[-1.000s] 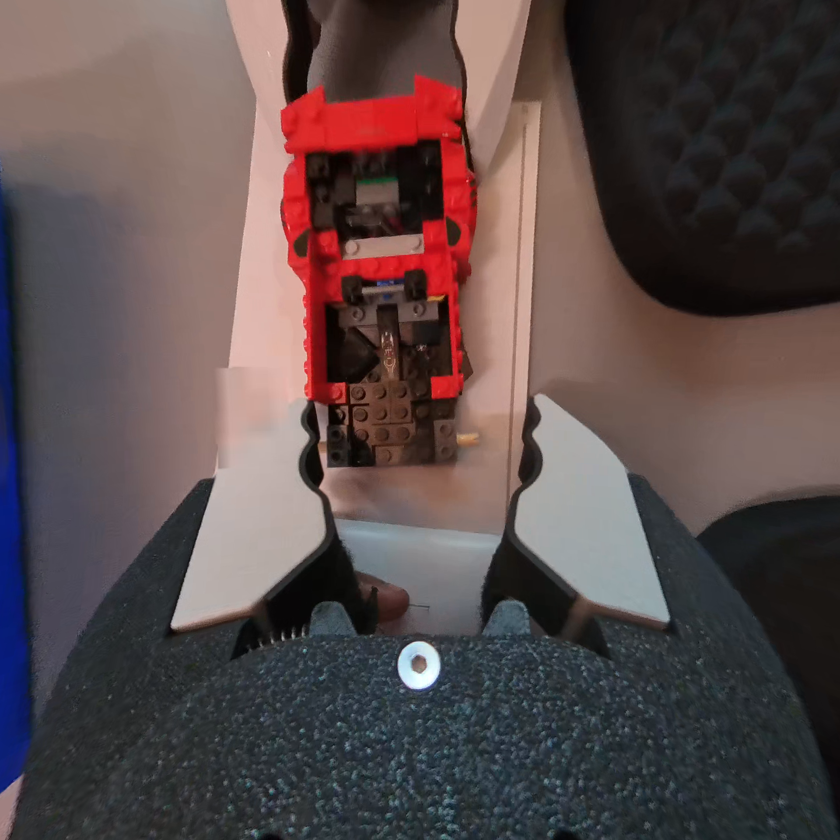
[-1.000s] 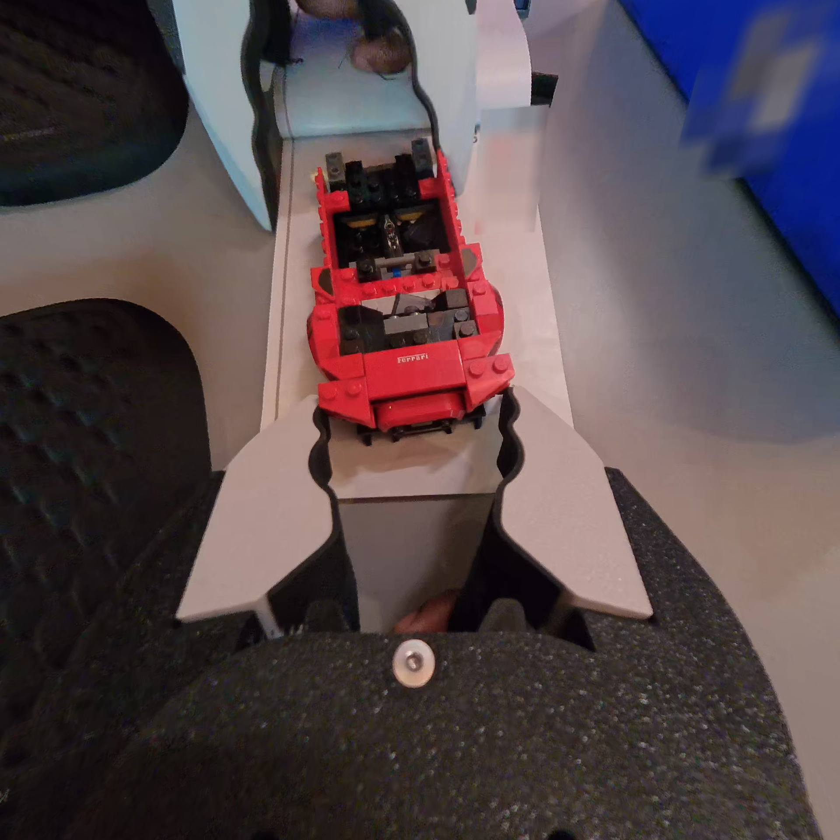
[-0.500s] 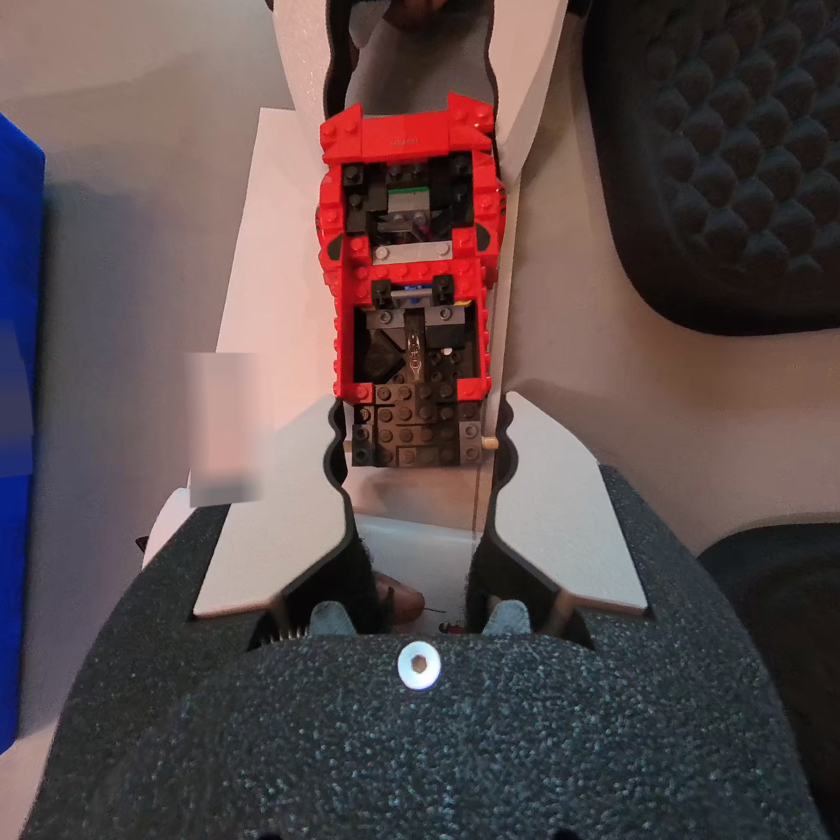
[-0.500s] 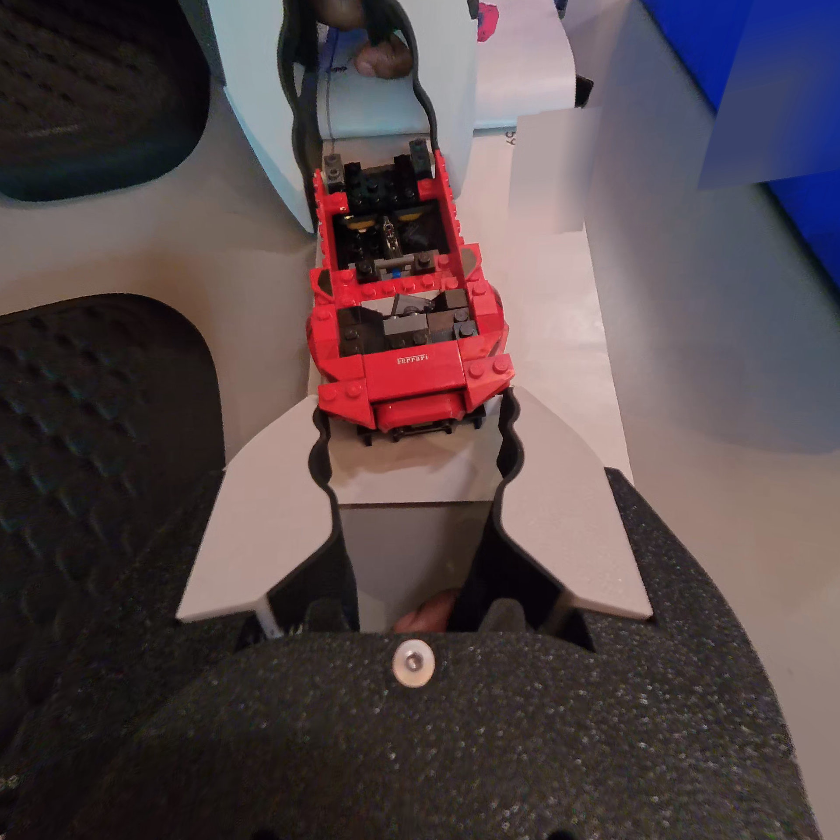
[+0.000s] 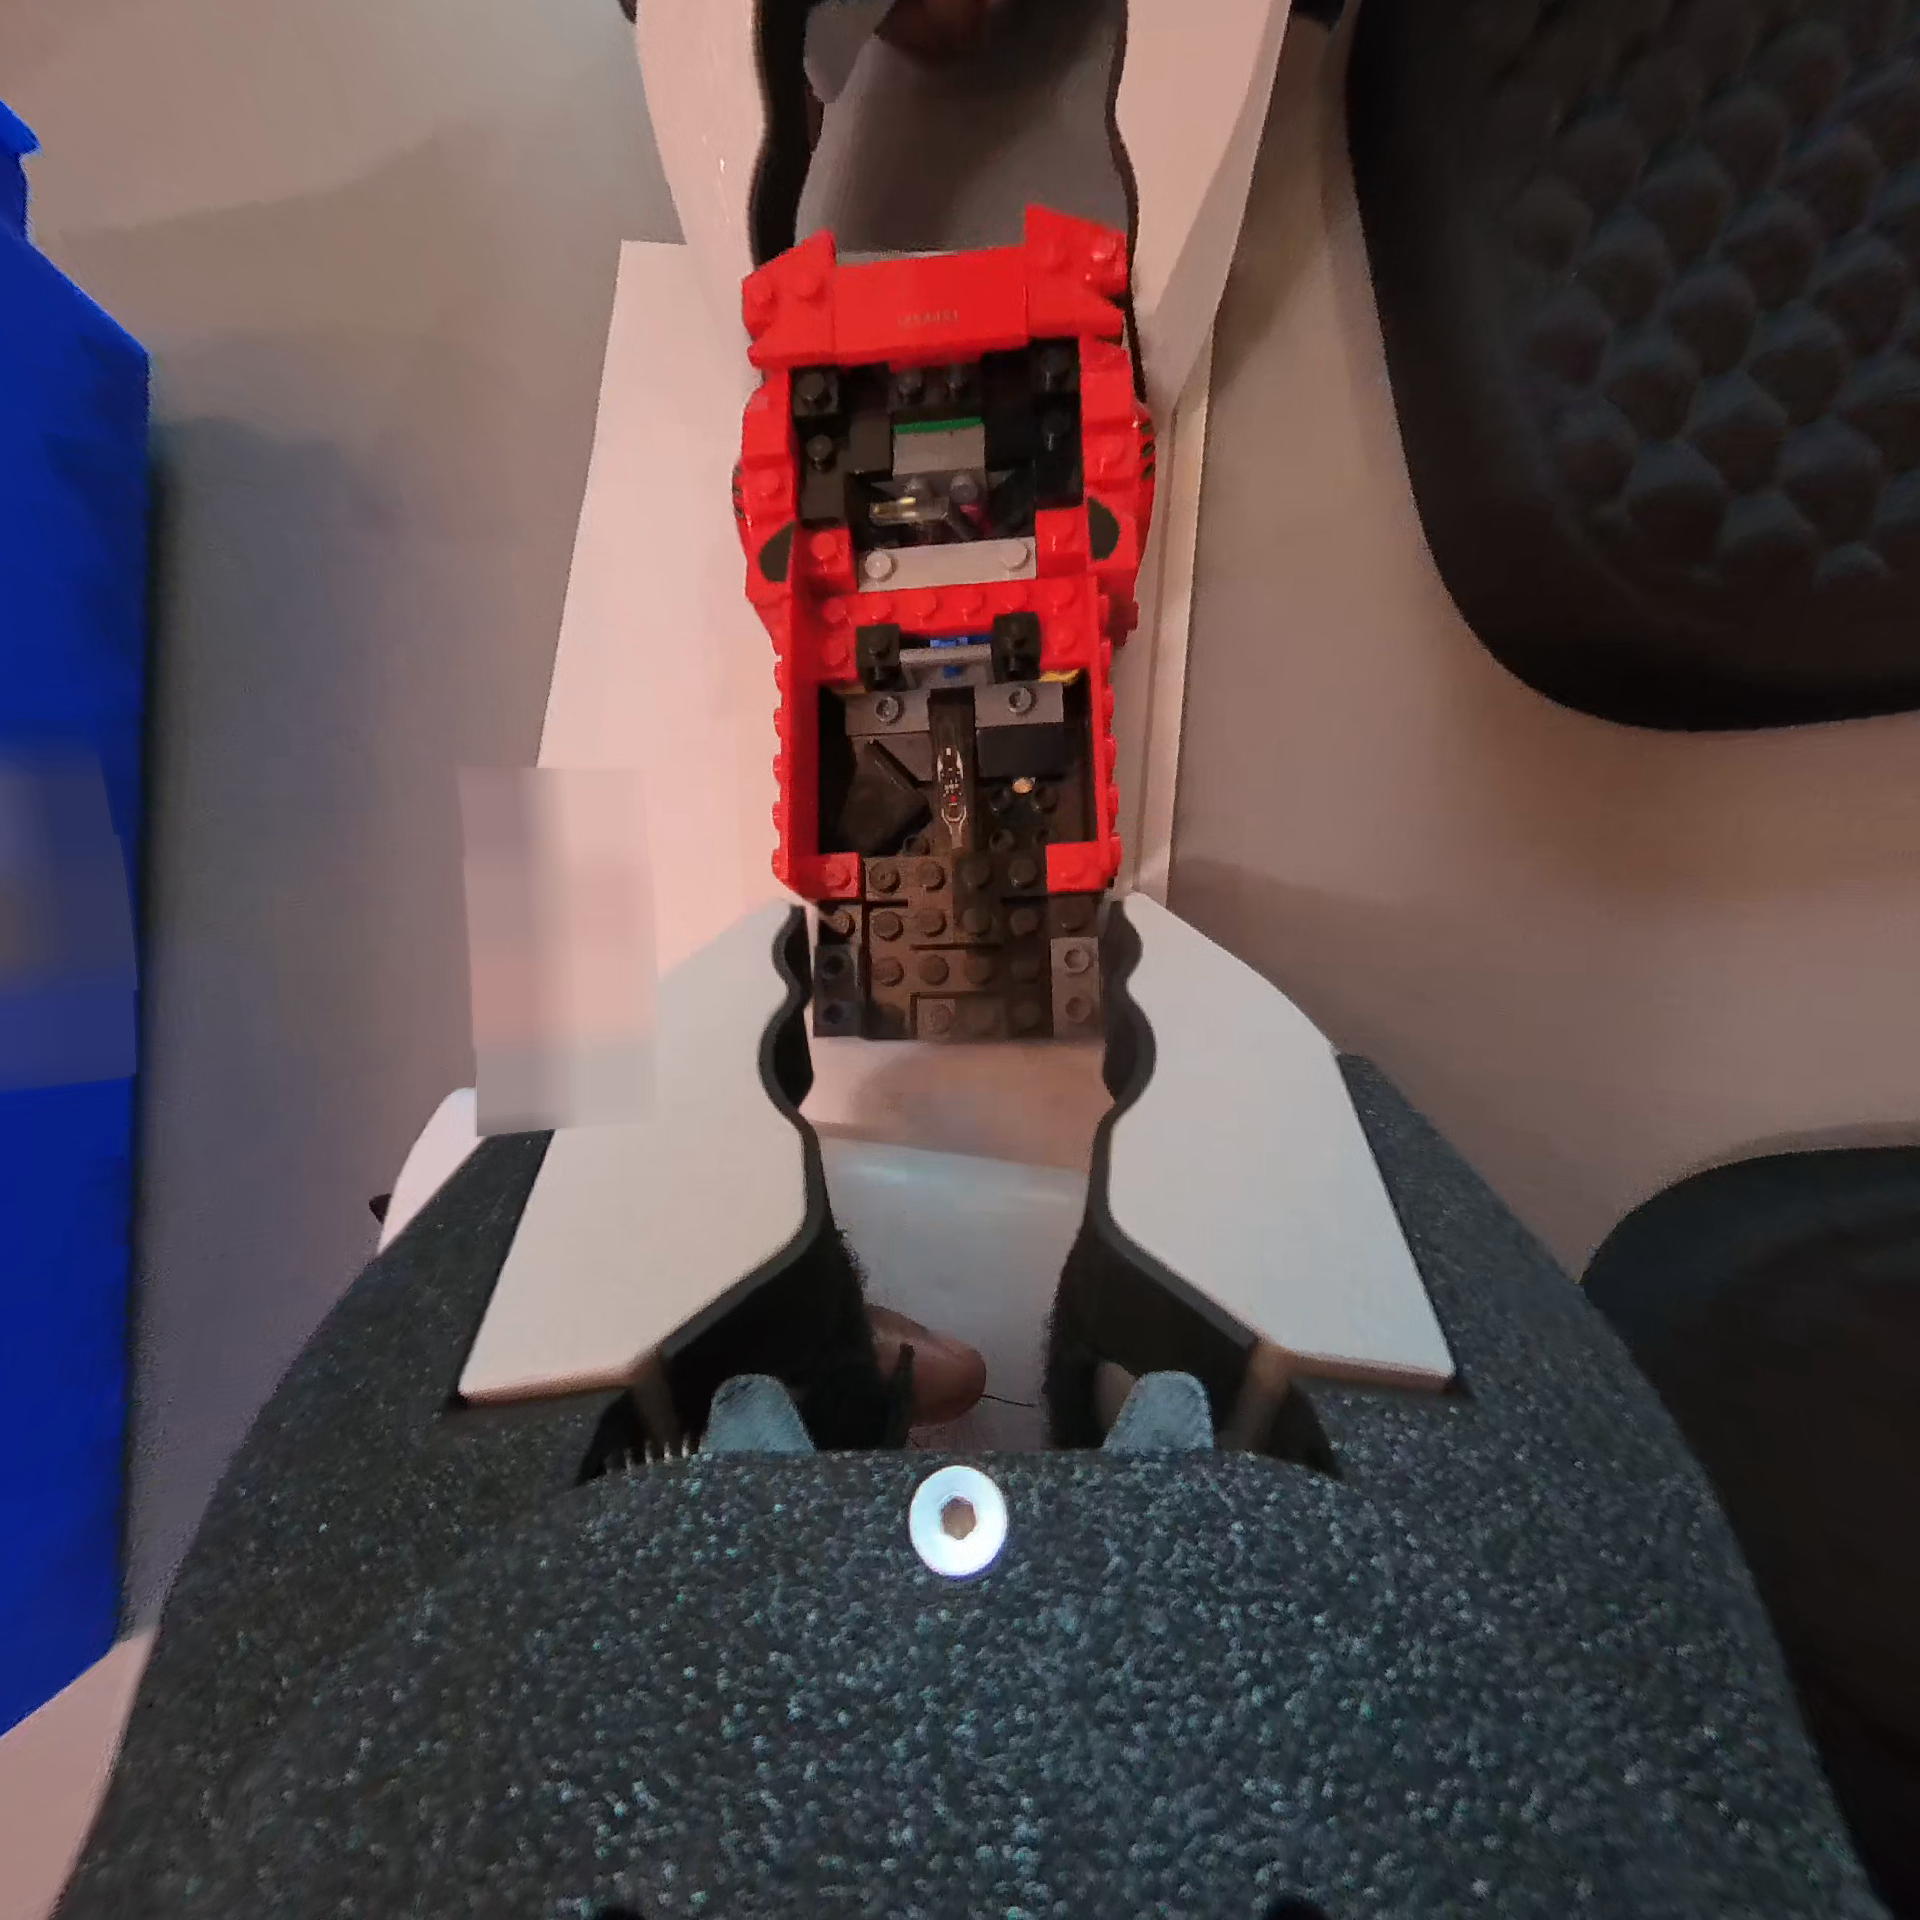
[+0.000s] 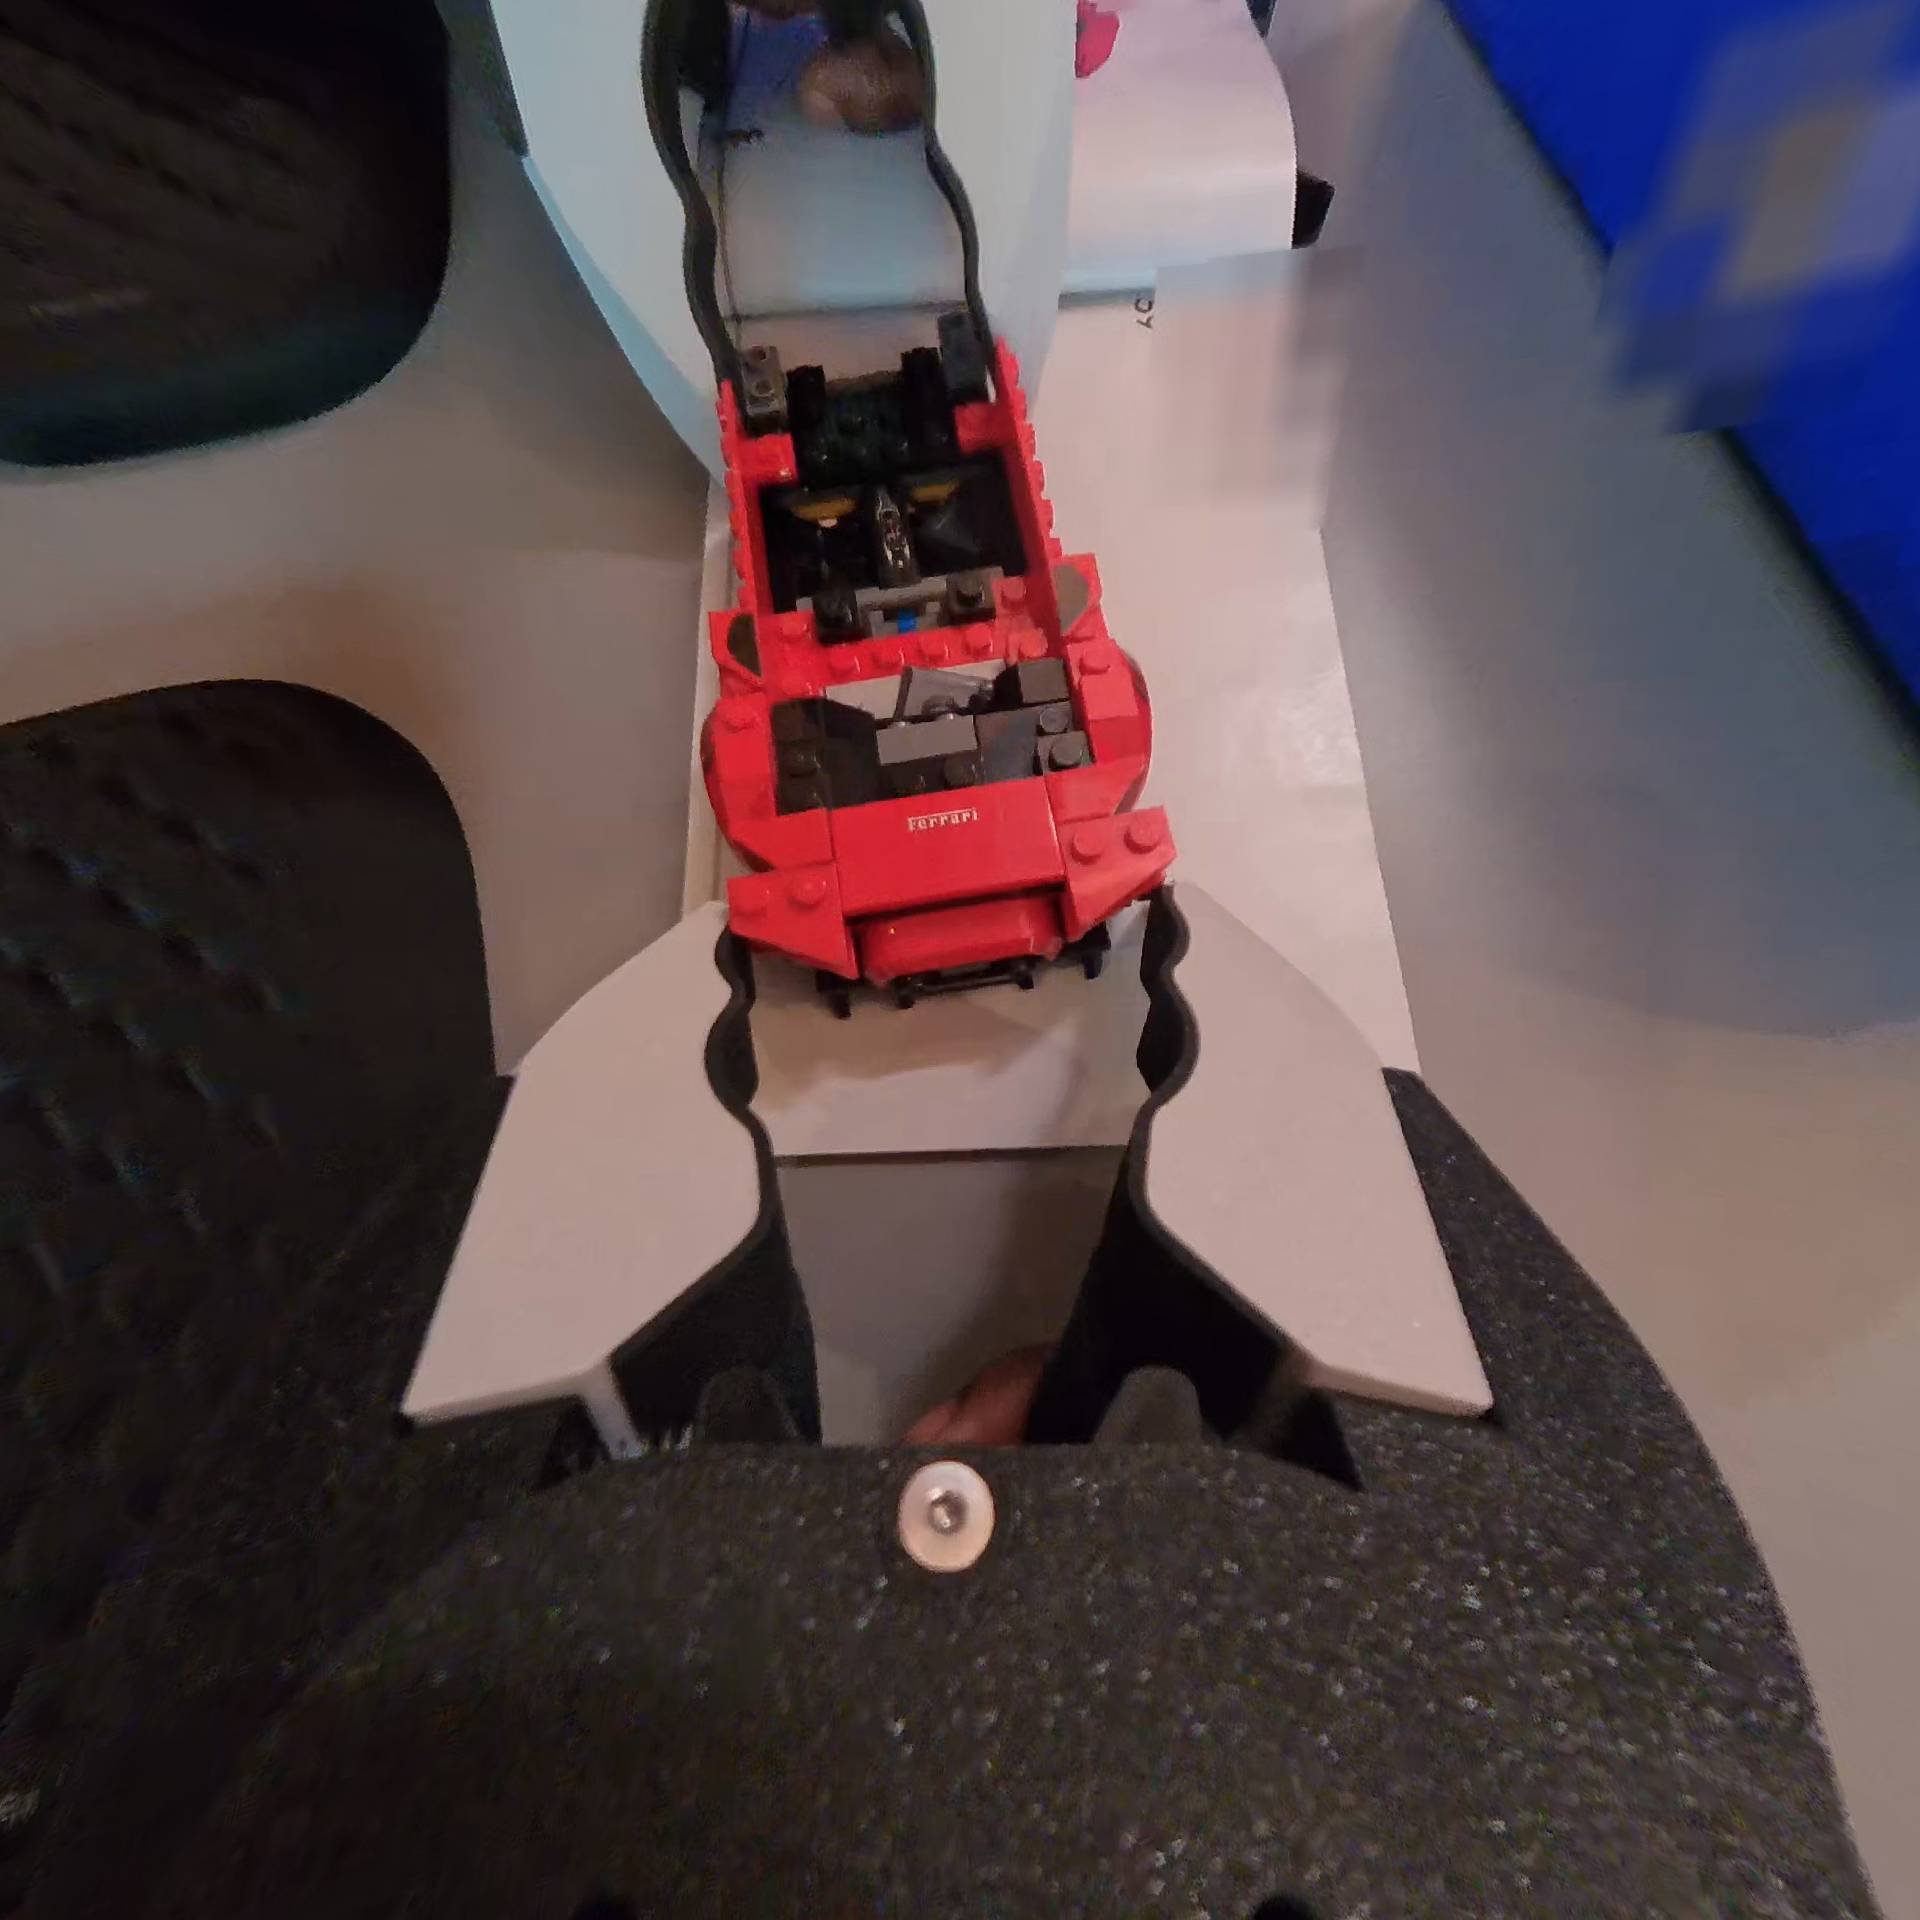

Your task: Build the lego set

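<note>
A part-built red and black lego car (image 5: pixel 940 613) hangs lengthwise between my two grippers, above a white booklet (image 5: pixel 623 520). My left gripper (image 5: pixel 956 977) is shut on the car's black studded end. The other gripper's white fingers (image 5: pixel 1205 187) clasp the red far end. In the right wrist view my right gripper (image 6: pixel 945 966) is shut on the red end of the car (image 6: pixel 935 852). The left gripper's fingers (image 6: pixel 603 208) hold the black end beyond. The cabin and engine bay are open on top.
The white booklet (image 6: pixel 1247 727) lies on a pale table under the car. Black dimpled pads (image 5: pixel 1662 312) (image 6: pixel 208 1039) sit to one side. A blue box (image 5: pixel 62 831) (image 6: pixel 1766 208) stands on the other side. Tip to tip, the grippers are about 10 cm apart.
My left gripper's fingers have closed from wide open onto the car's black end. The right gripper has kept its hold on the red end. The car has shifted slightly over the booklet.
</note>
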A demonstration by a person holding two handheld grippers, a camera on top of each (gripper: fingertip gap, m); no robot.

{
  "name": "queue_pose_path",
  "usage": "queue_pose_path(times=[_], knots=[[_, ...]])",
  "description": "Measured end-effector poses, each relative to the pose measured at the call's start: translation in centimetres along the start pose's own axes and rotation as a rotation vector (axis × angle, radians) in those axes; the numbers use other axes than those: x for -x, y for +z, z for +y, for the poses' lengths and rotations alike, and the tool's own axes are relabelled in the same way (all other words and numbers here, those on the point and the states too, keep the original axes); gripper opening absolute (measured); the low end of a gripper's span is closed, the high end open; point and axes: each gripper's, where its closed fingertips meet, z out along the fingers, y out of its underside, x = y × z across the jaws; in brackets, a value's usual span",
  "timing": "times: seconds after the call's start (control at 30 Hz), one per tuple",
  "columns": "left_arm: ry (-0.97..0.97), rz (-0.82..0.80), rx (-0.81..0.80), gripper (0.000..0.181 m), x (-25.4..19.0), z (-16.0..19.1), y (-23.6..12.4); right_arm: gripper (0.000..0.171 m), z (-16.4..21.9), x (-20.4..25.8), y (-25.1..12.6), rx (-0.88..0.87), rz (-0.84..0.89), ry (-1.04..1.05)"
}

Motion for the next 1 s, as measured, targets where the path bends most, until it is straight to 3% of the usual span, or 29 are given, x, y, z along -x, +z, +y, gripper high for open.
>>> queue_pose_path(times=[0.23, 0.43, 0.53, 0.6, 1.0], knots=[[-0.036, -0.014, 0.030, 0.094, 0.1, -1.5, -0.3, 0.082, 0.1, 0.0, -0.1, 0.008, -0.006, 0.014], [0.004, 0.039, 0.149, 0.089, -0.2, -2.7, 2.0, 0.081, 0.1, 0.0, -0.2, 0.003, -0.004, 0.013], [0.016, 0.075, 0.184, 0.075, -0.3, -2.5, 2.8, 0.082, 0.1, 0.1, -0.3, -0.007, -0.005, 0.009], [0.024, 0.092, 0.164, 0.065, -0.5, -2.8, 2.7, 0.081, 0.1, 0.2, -0.3, -0.012, -0.008, 0.010], [-0.007, 0.068, 0.024, 0.064, 0.3, -4.0, 1.4, 0.080, -0.4, -0.1, -0.8, -0.035, 0.013, 0.003]])
